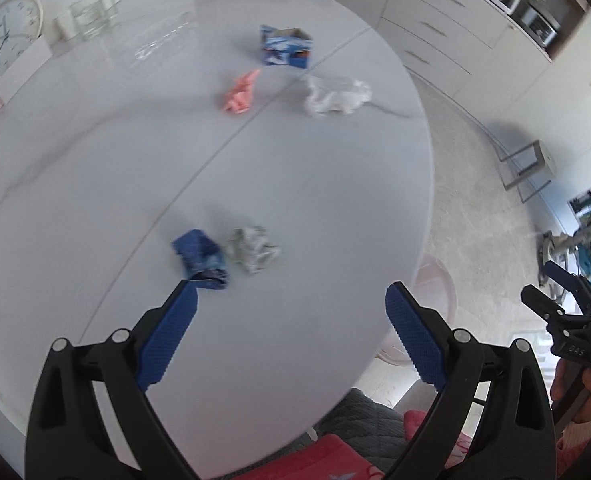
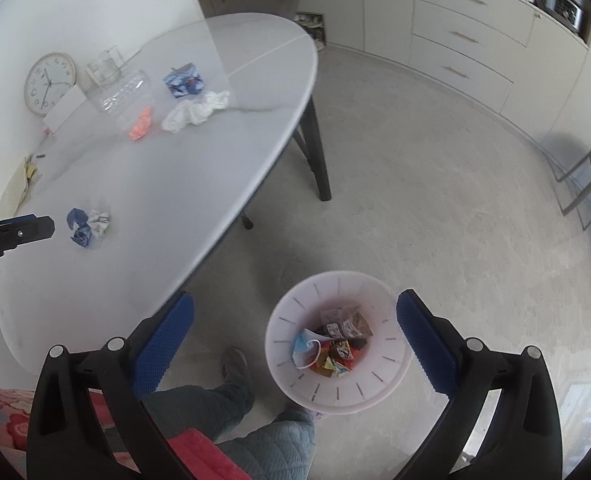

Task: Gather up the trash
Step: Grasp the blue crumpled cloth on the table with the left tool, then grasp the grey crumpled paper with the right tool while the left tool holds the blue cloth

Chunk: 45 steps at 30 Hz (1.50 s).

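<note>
My left gripper (image 1: 291, 300) is open and empty above the white table (image 1: 315, 208). A crumpled blue wrapper (image 1: 201, 258) lies just beyond its left fingertip, with a grey paper ball (image 1: 255, 250) beside it. Farther off lie a pink scrap (image 1: 241, 92), a white plastic wad (image 1: 335, 94) and a blue carton (image 1: 285, 46). My right gripper (image 2: 295, 308) is open and empty above a white bin (image 2: 337, 344) on the floor; the bin holds wrappers and a face mask (image 2: 307, 348). The blue wrapper (image 2: 80, 227) and the left gripper (image 2: 35, 229) also show in the right wrist view.
A wall clock (image 1: 5, 36) and a glass container (image 1: 91, 12) stand at the table's far left. A clear plastic bottle (image 2: 123, 94) lies on the table. Table legs (image 2: 317, 152), white drawers (image 2: 467, 36) and a metal stool (image 2: 583, 184) border the floor. My legs (image 2: 255, 420) are below.
</note>
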Available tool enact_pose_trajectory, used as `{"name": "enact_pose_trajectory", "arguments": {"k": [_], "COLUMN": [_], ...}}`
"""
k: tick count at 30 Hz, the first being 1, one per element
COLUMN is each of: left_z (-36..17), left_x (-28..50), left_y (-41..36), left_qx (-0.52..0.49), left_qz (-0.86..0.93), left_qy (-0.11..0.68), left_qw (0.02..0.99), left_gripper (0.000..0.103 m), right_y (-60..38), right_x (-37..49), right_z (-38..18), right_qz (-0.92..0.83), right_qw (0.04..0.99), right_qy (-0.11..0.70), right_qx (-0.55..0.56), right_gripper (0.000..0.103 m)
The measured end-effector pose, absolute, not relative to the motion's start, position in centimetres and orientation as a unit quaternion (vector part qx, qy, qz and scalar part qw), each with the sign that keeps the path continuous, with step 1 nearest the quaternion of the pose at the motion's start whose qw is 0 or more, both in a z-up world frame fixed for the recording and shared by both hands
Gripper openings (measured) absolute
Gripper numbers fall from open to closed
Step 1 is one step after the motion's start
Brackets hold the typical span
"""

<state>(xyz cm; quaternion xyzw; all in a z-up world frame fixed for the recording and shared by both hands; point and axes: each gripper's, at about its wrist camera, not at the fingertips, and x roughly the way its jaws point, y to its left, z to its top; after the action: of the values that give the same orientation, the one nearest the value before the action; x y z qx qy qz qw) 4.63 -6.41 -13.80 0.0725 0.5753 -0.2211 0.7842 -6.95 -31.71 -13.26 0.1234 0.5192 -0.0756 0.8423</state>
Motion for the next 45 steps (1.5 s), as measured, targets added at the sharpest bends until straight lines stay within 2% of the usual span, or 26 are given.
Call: {"name": "enact_pose_trajectory", "arguments": {"k": [11, 15, 19, 33, 35, 37, 38, 42, 45], "left_z": [-16.8, -18.0, -19.1, -21.4, -21.7, -22.1, -22.4, -22.3, -22.2], "left_x": [7.0, 7.9, 8.8, 10.2, 10.1, 10.0, 10.0, 10.0, 10.1], "left_y": [-2.4, -2.5, -3.4, -4.7, -4.9, -5.0, -5.0, -4.9, -4.5], "left_qx": [0.102, 0.132, 0.170, 0.284, 0.302, 0.318, 0.324, 0.323, 0.308], "left_qz": [-0.232, -0.262, -0.301, -0.435, -0.444, -0.449, -0.451, -0.458, -0.457], "left_qy": [0.572, 0.554, 0.534, 0.503, 0.495, 0.495, 0.495, 0.489, 0.496], "left_qw": [0.780, 0.779, 0.771, 0.691, 0.683, 0.673, 0.668, 0.669, 0.671], "left_gripper": [0.091, 0.090, 0.081, 0.081, 0.075, 0.060, 0.057, 0.047, 0.045], "right_y": [-25.7, -23.8, -22.1, -19.8, -19.8, -19.8, -19.8, -19.8, -19.4], "right_x": [-1.4, 0.7, 2.3, 3.5, 3.4, 3.3, 3.3, 3.3, 3.4], "right_z": [-13.6, -13.8, -14.0, -14.9, -14.9, -14.9, -14.9, -15.0, -14.9], "right_qz": [-0.022, -0.007, 0.001, 0.000, -0.002, -0.004, -0.005, -0.004, 0.003], "right_qw": [0.844, 0.844, 0.843, 0.833, 0.832, 0.831, 0.831, 0.830, 0.831], "right_qy": [0.524, 0.525, 0.526, 0.540, 0.542, 0.543, 0.543, 0.543, 0.542], "right_qx": [0.110, 0.112, 0.111, 0.119, 0.120, 0.121, 0.121, 0.124, 0.123], "right_gripper": [0.100, 0.100, 0.100, 0.100, 0.100, 0.100, 0.100, 0.100, 0.100]}}
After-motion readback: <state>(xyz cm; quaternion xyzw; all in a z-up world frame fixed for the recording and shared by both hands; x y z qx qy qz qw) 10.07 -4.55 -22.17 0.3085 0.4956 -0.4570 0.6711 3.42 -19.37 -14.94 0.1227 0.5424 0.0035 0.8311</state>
